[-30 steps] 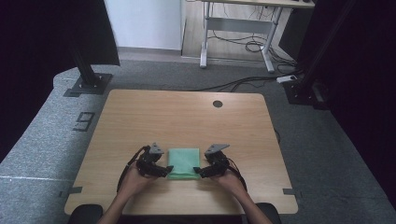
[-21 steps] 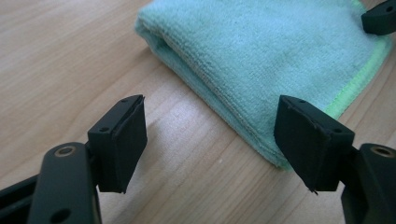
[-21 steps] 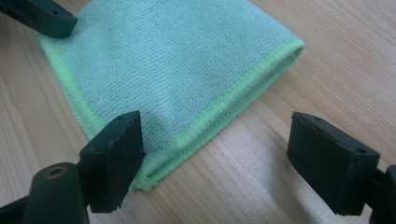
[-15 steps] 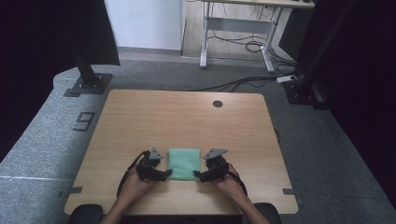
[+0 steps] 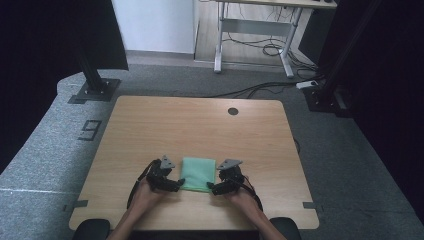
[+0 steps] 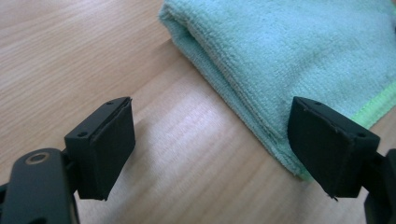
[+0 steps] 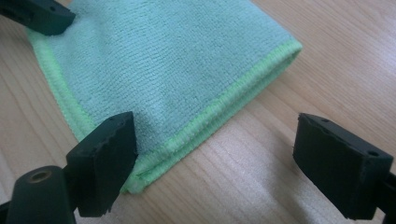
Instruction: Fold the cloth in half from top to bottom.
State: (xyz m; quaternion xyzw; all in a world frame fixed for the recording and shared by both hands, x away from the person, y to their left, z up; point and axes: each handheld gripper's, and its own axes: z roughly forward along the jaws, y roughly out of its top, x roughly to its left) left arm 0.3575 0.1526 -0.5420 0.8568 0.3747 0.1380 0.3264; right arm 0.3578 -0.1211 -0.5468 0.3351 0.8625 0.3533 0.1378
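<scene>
A folded green cloth [image 5: 198, 173] lies flat on the wooden counter [image 5: 200, 125], near the edge closest to the person, roughly at 6 o'clock from the counter's centre. In the high view, the left tongs [image 5: 172, 184] sit at the cloth's 9 o'clock side and the right tongs [image 5: 216, 187] at its 3 o'clock side, each held low over the counter by one of the person's hands, and each aimed inward at a near corner of the cloth.

Left tongs [image 6: 212, 149], left gripper view: the jaws stand wide apart and grip nothing. One jaw is over bare wood; the other overlaps the near corner of the cloth [image 6: 299, 60], where the thick folded edge runs diagonally between the jaws. Whether that jaw touches the fabric cannot be told.

Right tongs [image 7: 224, 161], right gripper view: the jaws are likewise spread wide with nothing clamped. One jaw stands over the near corner of the cloth [image 7: 163, 60], beside its bright green stitched hem; the other is over bare counter, apart from the fabric. A jaw of the left tongs shows at 11 o'clock in this view, at the cloth's far corner.

A round cable hole [image 5: 233, 111] lies at 12 o'clock on the counter, well apart from the cloth.
</scene>
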